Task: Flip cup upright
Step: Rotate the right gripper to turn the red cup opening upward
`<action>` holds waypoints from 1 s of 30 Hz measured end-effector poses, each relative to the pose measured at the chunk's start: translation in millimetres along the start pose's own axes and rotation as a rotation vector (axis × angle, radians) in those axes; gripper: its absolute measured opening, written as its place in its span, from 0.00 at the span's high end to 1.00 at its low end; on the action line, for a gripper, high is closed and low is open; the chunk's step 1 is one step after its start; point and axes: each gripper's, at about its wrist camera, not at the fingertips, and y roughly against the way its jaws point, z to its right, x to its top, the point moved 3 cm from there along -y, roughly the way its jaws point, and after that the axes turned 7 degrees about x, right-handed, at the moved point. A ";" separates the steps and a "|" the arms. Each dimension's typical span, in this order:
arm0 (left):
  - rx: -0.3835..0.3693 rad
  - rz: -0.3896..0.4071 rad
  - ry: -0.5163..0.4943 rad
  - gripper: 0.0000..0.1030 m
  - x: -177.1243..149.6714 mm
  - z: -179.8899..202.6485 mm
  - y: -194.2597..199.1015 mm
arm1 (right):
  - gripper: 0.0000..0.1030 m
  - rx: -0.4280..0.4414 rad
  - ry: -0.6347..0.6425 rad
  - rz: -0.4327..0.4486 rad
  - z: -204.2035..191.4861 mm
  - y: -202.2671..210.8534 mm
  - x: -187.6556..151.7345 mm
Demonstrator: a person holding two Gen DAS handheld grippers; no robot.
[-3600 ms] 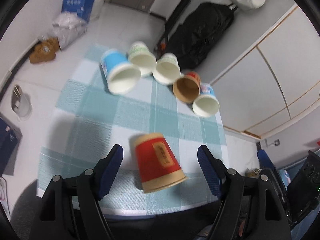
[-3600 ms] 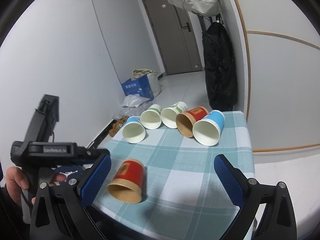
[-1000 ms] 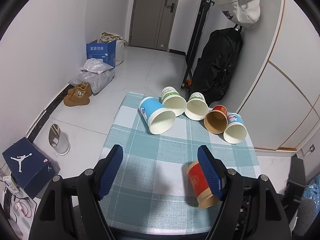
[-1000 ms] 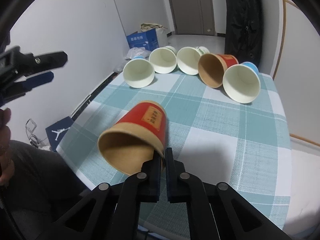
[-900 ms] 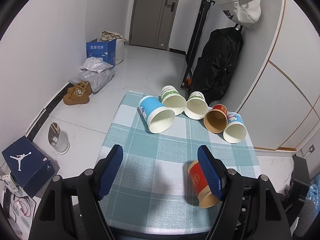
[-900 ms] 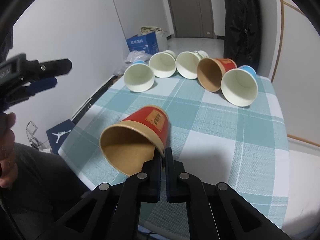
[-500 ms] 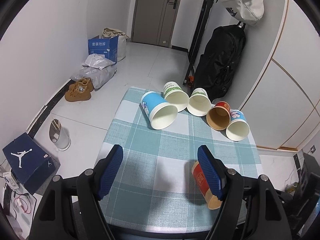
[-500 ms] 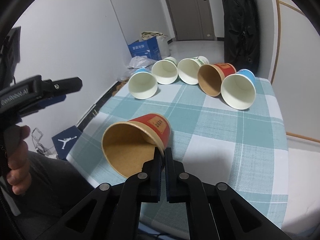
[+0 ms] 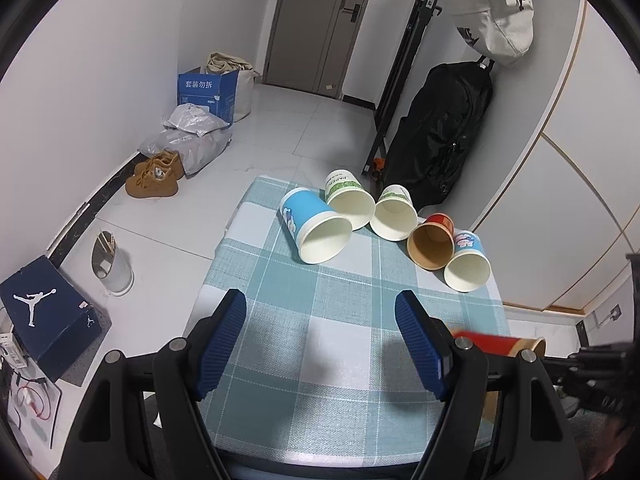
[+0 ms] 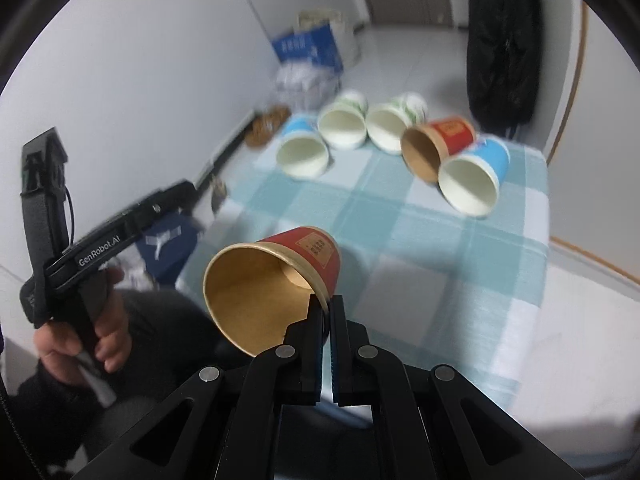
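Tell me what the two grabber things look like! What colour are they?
Both are black plastic with silver screws. The left gripper has two fingers with ribbed blue pads. The right gripper shows thin blue pads too. Seen from the right wrist view, the left one's body reads "GenRobot.AI" in white, with a thin black cable, held by a bare hand.

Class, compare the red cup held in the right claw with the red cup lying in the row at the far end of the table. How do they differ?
The held red cup is pinched at its rim by the right claw and is off the checked cloth; the row's red cup lies on the cloth, ungripped. The held cup is alone; the other touches a blue cup. Both are red outside, brown inside, mouths toward the camera.
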 end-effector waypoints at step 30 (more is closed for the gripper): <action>-0.011 -0.043 0.051 0.29 2.5 -3.6 -9.0 | 0.94 0.015 -0.121 -0.423 35.9 -84.7 62.6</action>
